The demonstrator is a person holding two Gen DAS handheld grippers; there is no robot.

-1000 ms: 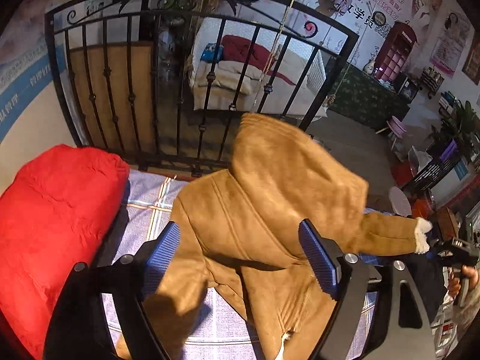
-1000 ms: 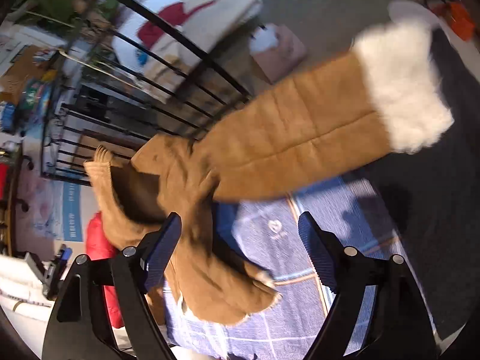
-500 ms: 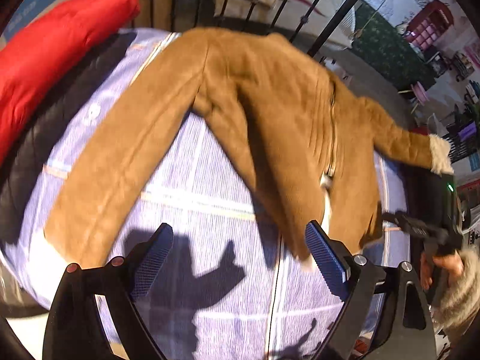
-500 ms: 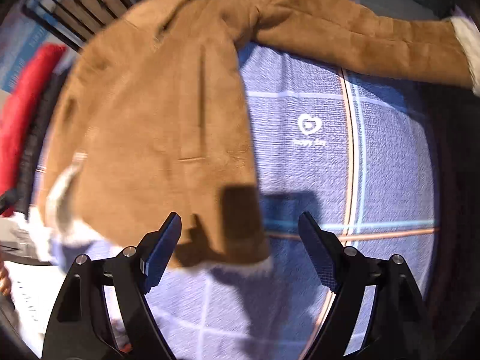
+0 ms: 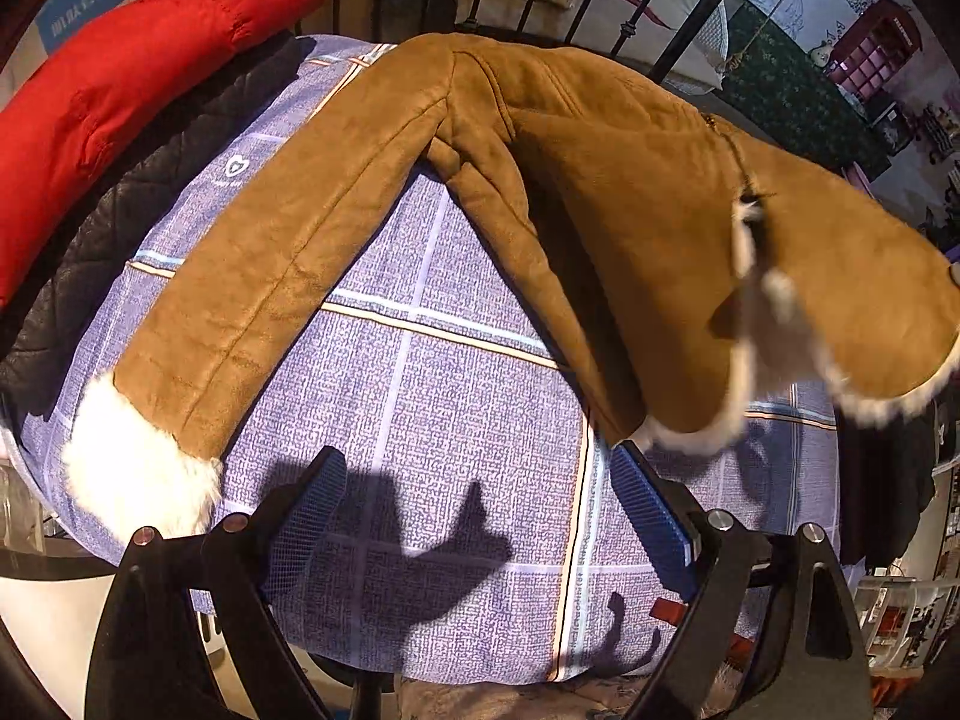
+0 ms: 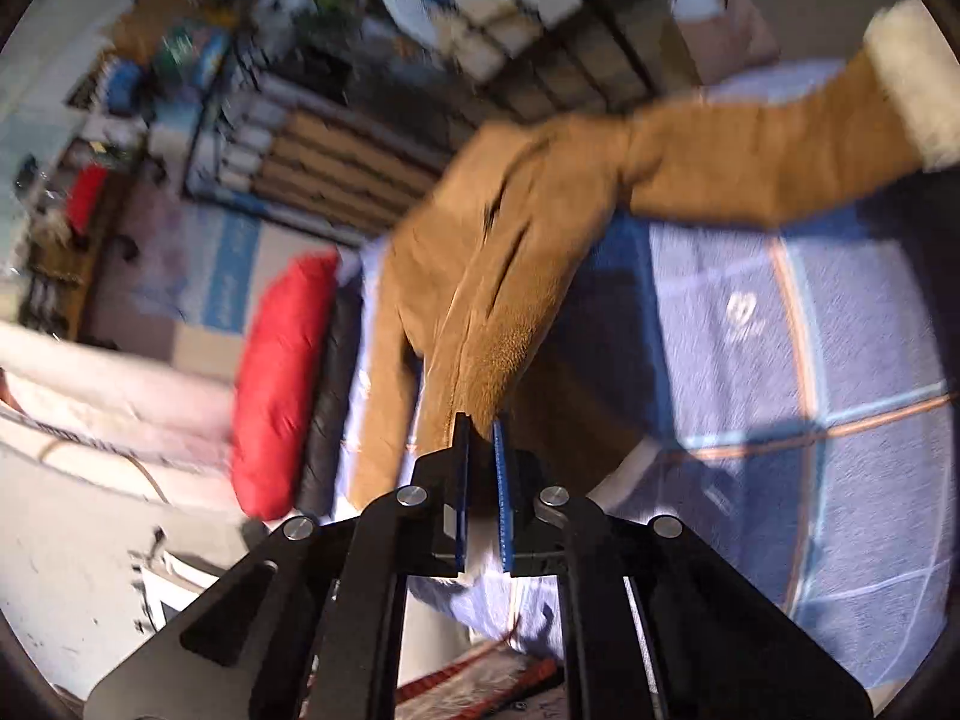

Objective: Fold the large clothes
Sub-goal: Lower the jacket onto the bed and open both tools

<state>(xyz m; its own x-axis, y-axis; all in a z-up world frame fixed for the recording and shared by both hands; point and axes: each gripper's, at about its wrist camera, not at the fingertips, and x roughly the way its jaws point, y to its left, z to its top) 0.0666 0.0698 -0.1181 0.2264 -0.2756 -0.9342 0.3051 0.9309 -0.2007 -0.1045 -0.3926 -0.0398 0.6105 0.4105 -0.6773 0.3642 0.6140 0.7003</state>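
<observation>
A tan suede jacket [image 5: 630,180] with white fleece trim lies on a blue checked bedsheet [image 5: 456,408]. One sleeve runs down to the left and ends in a white cuff [image 5: 132,456]. My left gripper [image 5: 480,510] hangs open over bare sheet near the hem, with nothing between its fingers. In the right wrist view my right gripper [image 6: 480,426] is shut on the jacket's front edge [image 6: 480,324], which rises off the sheet. The other sleeve [image 6: 768,162] stretches to the upper right, its cuff [image 6: 918,84] at the frame edge.
A red puffy coat [image 5: 120,90] and a black quilted garment [image 5: 120,228] lie along the bed's left side. A black iron bed frame [image 5: 678,30] stands behind the jacket. Dark cloth [image 5: 882,480] hangs off the right side of the bed.
My right gripper has shut on the jacket's front edge and lifted it. The left gripper sank toward the sheet, then nearly stopped. The jacket's right front has risen off the bed.
</observation>
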